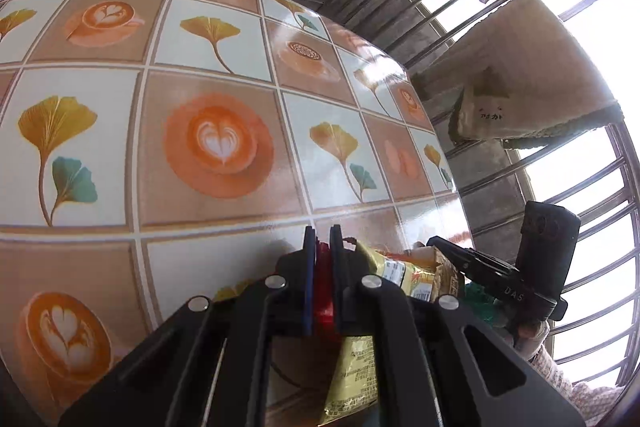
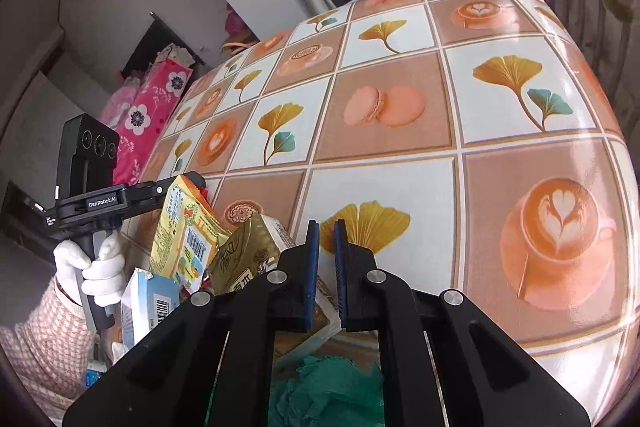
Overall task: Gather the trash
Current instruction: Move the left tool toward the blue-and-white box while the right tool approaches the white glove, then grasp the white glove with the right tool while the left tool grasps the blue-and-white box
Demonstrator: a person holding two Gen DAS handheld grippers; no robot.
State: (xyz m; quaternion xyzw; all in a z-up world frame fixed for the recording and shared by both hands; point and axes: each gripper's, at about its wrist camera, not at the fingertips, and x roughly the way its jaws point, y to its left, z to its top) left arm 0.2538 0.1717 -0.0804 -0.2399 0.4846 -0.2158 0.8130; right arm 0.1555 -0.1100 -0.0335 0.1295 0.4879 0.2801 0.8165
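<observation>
A: Left gripper has its jaws pinched on a red scrap, with the yellow snack wrapper just beside it at the near edge of the table.

B: Right gripper is nearly closed, maybe nipping the pale wrapper; can't tell. I'd guess both lift and carry next, but no bin is visible.

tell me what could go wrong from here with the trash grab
The left gripper pinches only a thin red scrap, which might slip out. The right gripper works close beside it over the same pile, so they might collide or knock the yellow packet and gold carton loose.
</observation>
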